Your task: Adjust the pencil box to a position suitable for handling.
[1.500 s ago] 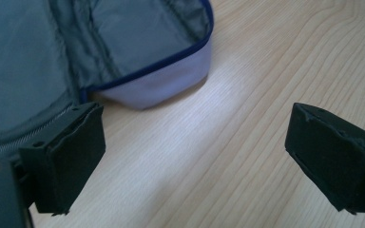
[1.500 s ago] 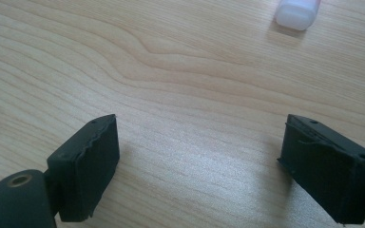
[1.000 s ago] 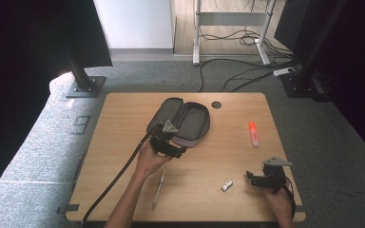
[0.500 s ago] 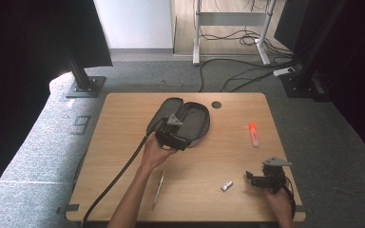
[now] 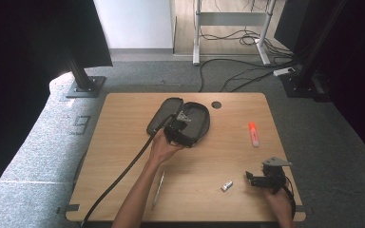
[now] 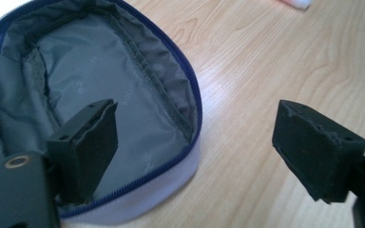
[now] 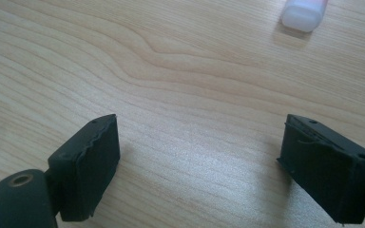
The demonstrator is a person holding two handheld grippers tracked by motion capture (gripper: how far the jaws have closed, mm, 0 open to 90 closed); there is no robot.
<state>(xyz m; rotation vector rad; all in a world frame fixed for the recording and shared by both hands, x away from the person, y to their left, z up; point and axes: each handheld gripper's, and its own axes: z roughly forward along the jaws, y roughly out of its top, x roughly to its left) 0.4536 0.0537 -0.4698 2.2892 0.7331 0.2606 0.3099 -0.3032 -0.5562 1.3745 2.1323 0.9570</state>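
Note:
A dark pouch (image 5: 197,116) lies open near the middle of the wooden table (image 5: 123,142). In the left gripper view its grey lining (image 6: 85,71) and blue zip rim (image 6: 195,104) show. My left gripper (image 5: 183,130) hangs over the pouch's near edge, open. Its jaws have just been closing and straddle the rim (image 6: 195,109), one over the lining, one over bare wood, with neither pad pressing on it. My right gripper (image 5: 254,179) rests near the table's front right, open over bare wood (image 7: 199,123), with nothing between its fingers.
An orange highlighter (image 5: 253,134) lies right of the pouch. A small white piece (image 5: 226,185) sits just left of the right gripper, seen ahead of its jaws (image 7: 304,12). A pen (image 5: 159,187) lies near the front edge. A round cable hole (image 5: 216,104) is behind the pouch.
My left gripper has moved right and away from the person, further over the open pouch. The right gripper has stayed put.

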